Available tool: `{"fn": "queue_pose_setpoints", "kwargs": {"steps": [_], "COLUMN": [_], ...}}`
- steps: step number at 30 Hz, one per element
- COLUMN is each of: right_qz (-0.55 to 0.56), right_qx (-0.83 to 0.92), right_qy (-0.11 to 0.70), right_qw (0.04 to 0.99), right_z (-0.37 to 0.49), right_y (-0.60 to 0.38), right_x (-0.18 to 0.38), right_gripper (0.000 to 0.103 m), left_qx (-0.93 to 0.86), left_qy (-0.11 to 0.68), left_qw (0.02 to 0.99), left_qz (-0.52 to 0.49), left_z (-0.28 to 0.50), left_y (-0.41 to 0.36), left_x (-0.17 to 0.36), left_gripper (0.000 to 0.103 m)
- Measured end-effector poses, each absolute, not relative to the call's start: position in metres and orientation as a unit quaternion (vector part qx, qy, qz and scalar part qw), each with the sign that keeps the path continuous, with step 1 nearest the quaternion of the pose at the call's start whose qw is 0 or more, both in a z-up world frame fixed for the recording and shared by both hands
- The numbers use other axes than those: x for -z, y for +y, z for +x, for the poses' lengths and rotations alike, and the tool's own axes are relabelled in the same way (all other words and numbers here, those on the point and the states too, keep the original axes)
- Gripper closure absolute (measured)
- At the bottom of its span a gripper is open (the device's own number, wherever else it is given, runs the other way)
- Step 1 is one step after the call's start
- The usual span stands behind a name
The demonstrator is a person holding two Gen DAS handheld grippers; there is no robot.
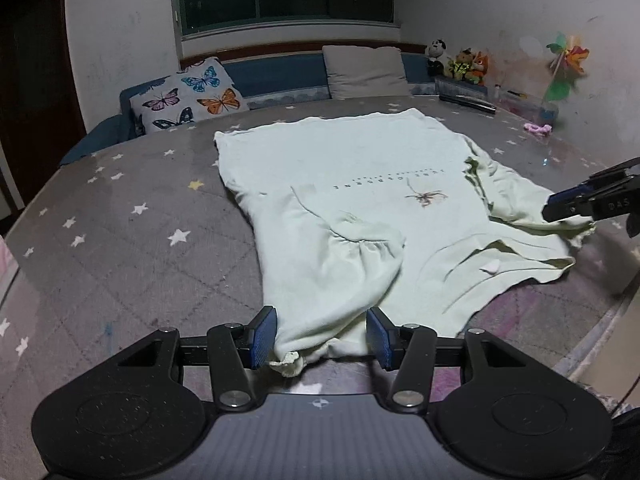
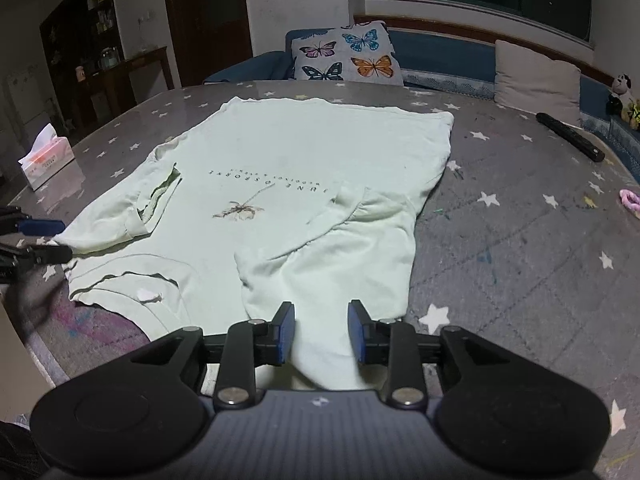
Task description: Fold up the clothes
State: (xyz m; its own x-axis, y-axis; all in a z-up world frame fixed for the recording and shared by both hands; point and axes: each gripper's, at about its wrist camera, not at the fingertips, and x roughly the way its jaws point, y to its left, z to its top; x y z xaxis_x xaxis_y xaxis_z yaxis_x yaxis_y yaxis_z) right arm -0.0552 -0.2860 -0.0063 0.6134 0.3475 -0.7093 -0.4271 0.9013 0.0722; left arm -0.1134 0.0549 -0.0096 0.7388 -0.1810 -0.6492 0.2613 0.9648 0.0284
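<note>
Right gripper (image 2: 321, 330) fingers stand apart around the shirt (image 2: 304, 160); left gripper (image 1: 321, 338) likewise, seemingly unclamped. Cloth could slip free, spoiling the fold.

Pale green shirt (image 2: 312, 168) lies between parted hand-held gripper (image 2: 321, 330) pads

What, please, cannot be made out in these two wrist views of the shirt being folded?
- Left wrist view: whether the jaws of the left gripper press the shirt; bunched cloth fills the gap.
- Left wrist view: the pinwheel, blurred; the right gripper, cut off by the right edge.
- Right wrist view: the tissue box lettering, too small.
- Both views: the shirt's smaller print line, too small.
</note>
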Motion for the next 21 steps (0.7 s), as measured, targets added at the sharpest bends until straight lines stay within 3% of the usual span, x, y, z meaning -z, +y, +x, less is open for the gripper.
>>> {"fn": "queue_pose_setpoints", "kwargs": {"steps": [6, 13, 21], "right_qz": [-0.053, -0.048, -0.050], "right_qx": [-0.220, -0.221, -0.224], "right_qy": [0.387, 0.378, 0.383], "right_qw": [0.894, 0.898, 0.895], "right_z": [-0.055, -0.057, -0.060], "right_y": [-0.283, -0.284, -0.285], "right_x": [0.008, 0.002, 0.002], "right_gripper": [0.072, 0.072, 0.072], "left_qx": [0.108, 0.131, 0.198], "left_qy": [0.336, 0.326, 0.326], "left_qw": [0.933, 0.934, 0.916], "left_qz": [0.066, 0.066, 0.124], "left_z": [-0.117, -0.119, -0.129], "left_y": [0.056, 0.054, 0.044], "left_x": [0.007, 0.005, 0.002], "left_gripper": [0.049, 0.054, 0.052]}}
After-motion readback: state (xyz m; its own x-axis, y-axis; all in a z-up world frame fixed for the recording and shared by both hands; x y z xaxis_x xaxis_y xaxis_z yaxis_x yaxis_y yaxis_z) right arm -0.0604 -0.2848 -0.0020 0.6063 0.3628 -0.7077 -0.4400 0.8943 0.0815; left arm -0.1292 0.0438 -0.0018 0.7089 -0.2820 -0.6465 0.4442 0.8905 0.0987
